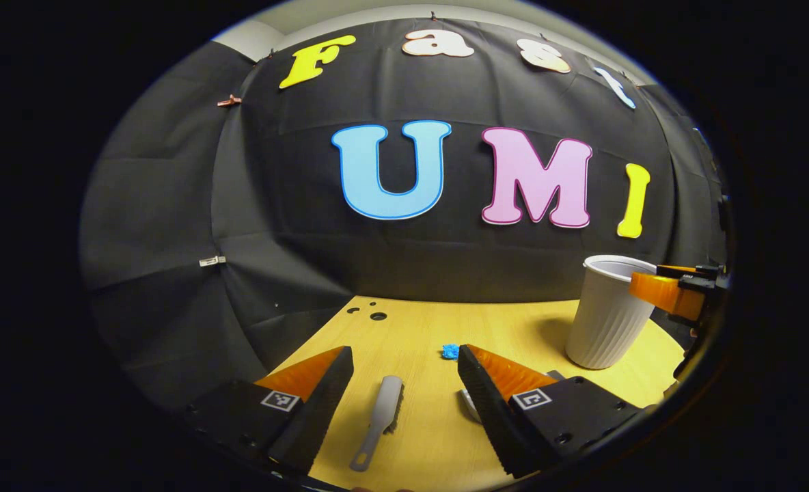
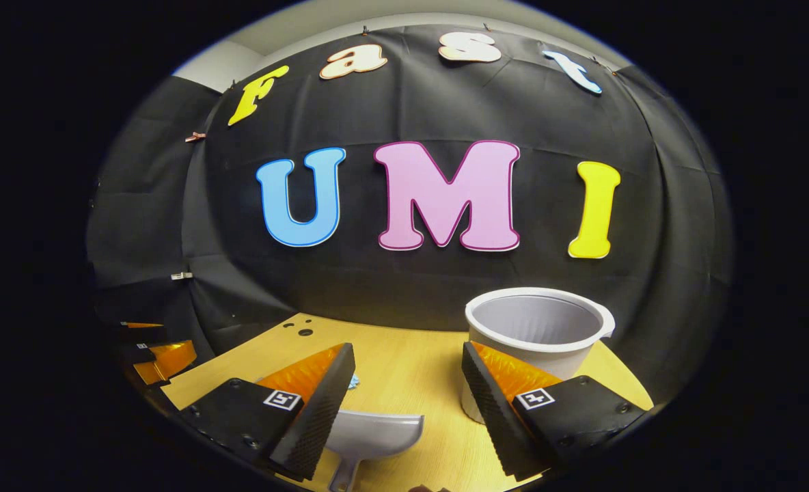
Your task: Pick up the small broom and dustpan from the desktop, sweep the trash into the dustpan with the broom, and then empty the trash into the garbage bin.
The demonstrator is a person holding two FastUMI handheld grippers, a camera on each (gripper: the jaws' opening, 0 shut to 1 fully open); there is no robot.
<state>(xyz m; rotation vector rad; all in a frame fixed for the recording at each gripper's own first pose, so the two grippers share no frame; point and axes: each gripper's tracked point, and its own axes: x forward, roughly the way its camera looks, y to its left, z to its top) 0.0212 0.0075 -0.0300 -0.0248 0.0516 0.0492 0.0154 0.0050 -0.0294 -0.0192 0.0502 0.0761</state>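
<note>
Nothing is lifted yet: all 3 steps remain. Broom lies flat on the desk, between the spread, empty fingers of the left gripper. Dustpan rests below the right gripper, also wide apart. Blue trash sits just ahead; bin stands beyond.

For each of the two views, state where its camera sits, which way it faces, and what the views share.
Left gripper view: rides the left gripper, facing the booth wall over the desktop; its open fingers straddle the small broom.
Right gripper view: rides the right gripper, facing the same wall; its open fingers flank the dustpan.
Shared: desktop, white cup-shaped garbage bin, blue trash, and each other's gripper at the edge.
</note>
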